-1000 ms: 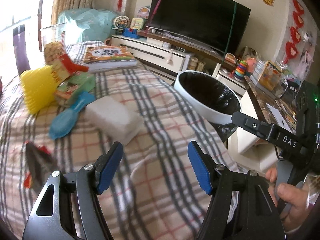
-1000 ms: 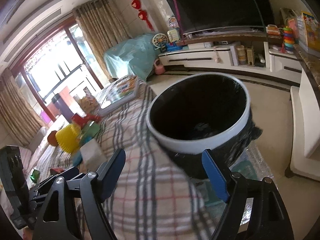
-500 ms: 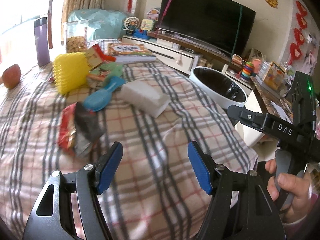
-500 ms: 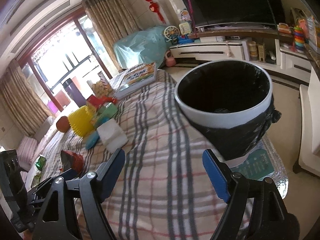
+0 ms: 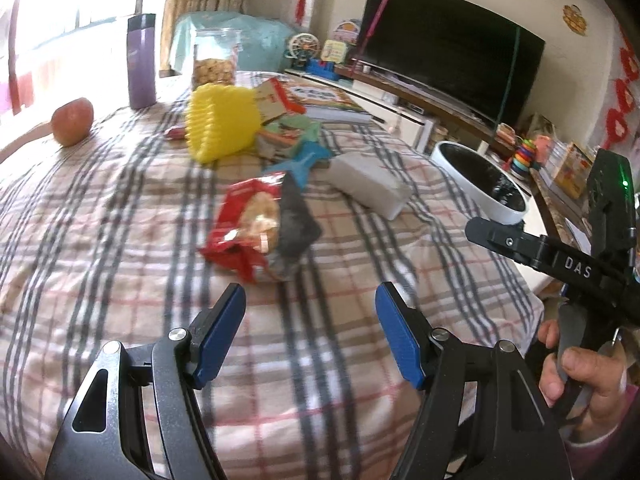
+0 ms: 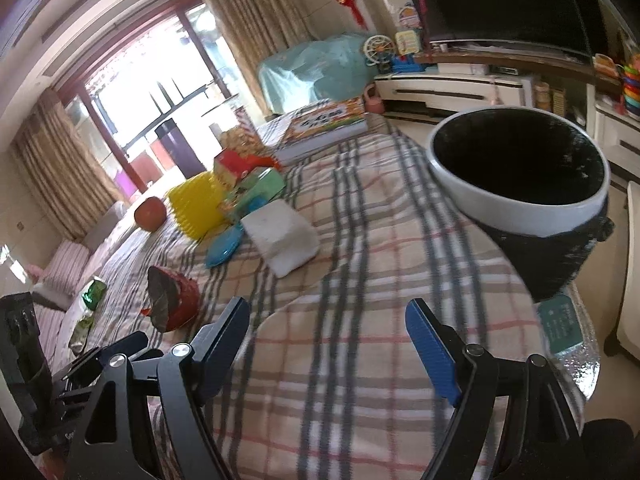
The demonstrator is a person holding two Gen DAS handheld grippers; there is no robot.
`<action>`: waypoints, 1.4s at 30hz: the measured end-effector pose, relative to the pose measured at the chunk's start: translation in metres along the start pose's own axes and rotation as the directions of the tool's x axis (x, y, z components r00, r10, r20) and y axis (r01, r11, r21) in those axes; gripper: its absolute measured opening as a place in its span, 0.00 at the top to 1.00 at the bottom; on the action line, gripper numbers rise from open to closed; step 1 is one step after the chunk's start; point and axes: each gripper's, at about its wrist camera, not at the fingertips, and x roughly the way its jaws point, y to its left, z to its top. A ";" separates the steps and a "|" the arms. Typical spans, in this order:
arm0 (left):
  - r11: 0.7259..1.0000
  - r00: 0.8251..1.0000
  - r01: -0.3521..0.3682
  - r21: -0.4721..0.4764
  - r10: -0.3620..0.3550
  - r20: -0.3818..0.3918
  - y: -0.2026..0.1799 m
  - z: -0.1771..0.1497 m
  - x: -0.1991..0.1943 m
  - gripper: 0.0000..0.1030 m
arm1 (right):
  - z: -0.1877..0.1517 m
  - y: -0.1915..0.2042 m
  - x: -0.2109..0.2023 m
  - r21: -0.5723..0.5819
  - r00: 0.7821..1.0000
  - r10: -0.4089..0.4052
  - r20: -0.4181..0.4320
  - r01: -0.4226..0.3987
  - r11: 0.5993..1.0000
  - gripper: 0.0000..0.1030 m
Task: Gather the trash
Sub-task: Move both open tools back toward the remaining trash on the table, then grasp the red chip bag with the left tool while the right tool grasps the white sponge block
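A crumpled red snack wrapper (image 5: 256, 228) with a dark foil inside lies on the plaid tablecloth (image 5: 120, 248), a short way ahead of my left gripper (image 5: 310, 296). That gripper is open with nothing between its blue pads. A white-rimmed bin with a black liner (image 6: 500, 200) stands off the table's right edge. My right gripper (image 6: 328, 309) is open and empty above the cloth, with the bin ahead to its right and the red wrapper (image 6: 172, 296) to its left. A small green wrapper (image 6: 94, 290) lies further left.
On the table are a yellow basket (image 5: 220, 124), a white tissue pack (image 5: 368, 188), a blue scoop (image 5: 300, 164), an apple (image 5: 72, 120), a purple bottle (image 5: 141, 60), a snack jar (image 5: 214, 60) and a book (image 6: 324, 120). A hand (image 5: 580, 372) holds the right gripper.
Both grippers have swung left over the table. The red wrapper has come into view ahead of the left gripper, and the bin has slid to the right. Jaws are unchanged.
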 end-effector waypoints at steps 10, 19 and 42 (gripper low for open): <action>0.998 0.999 -0.041 -0.045 0.040 -0.021 0.021 0.005 0.013 0.33 | 0.005 0.013 0.023 -0.044 0.998 0.026 -0.049 -0.029 0.999 0.20; 0.998 0.997 -0.054 -0.038 0.052 -0.054 0.024 0.013 0.032 0.33 | 0.023 0.019 0.050 -0.101 0.997 0.030 -0.075 -0.038 0.994 0.20; 0.998 0.995 -0.005 -0.062 -0.001 -0.100 0.034 0.029 0.057 0.99 | 0.035 0.017 0.079 -0.161 0.992 0.003 -0.128 -0.024 0.987 0.48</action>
